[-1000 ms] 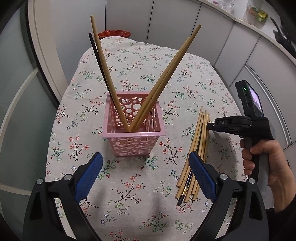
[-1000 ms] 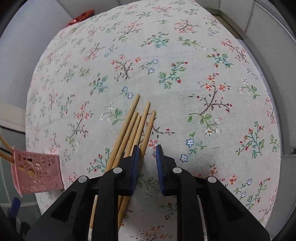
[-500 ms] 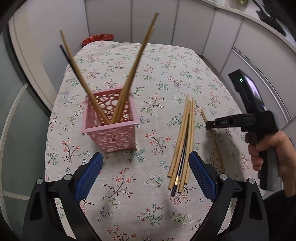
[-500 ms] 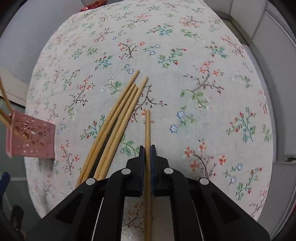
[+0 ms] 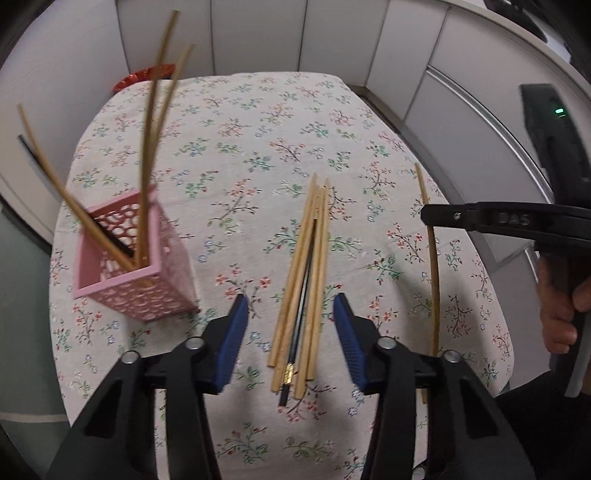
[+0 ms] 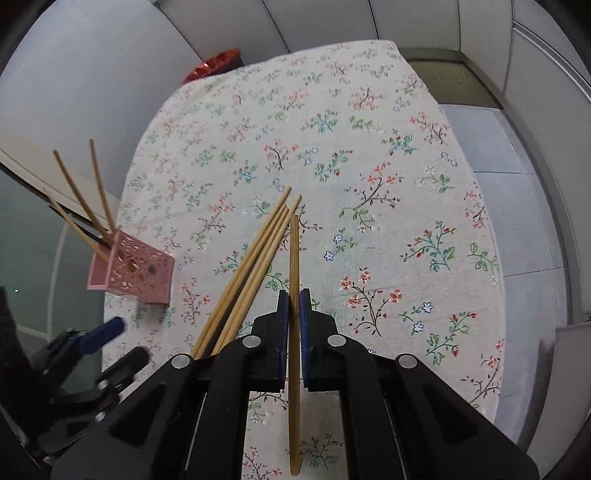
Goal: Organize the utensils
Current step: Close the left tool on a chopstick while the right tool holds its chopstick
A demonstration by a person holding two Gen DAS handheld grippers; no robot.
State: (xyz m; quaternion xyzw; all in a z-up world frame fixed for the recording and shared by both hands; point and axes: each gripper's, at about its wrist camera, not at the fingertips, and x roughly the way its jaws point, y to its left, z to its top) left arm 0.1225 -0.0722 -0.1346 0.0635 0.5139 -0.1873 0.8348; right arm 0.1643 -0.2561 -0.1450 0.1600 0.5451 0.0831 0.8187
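Note:
A pink perforated holder (image 5: pixel 129 266) stands on the floral tablecloth at the left with several chopsticks in it; it also shows in the right wrist view (image 6: pixel 133 271). A bundle of wooden chopsticks with one black one (image 5: pixel 304 280) lies on the cloth, also seen in the right wrist view (image 6: pixel 247 273). My left gripper (image 5: pixel 290 332) is open and empty, straddling the near end of the bundle. My right gripper (image 6: pixel 294 306) is shut on a single wooden chopstick (image 6: pixel 294 258), held above the cloth right of the bundle; that chopstick shows in the left wrist view (image 5: pixel 430 254).
A red object (image 5: pixel 144 75) sits beyond the table's far left corner. White cabinet fronts (image 5: pixel 332 33) surround the table. The table's right edge (image 6: pixel 491 229) drops to a tiled floor. Bare cloth lies beyond the bundle.
My right gripper closed on one chopstick and lifted it away to the right of the bundle. My left gripper moved right, over the bundle's near end, and its jaws narrowed.

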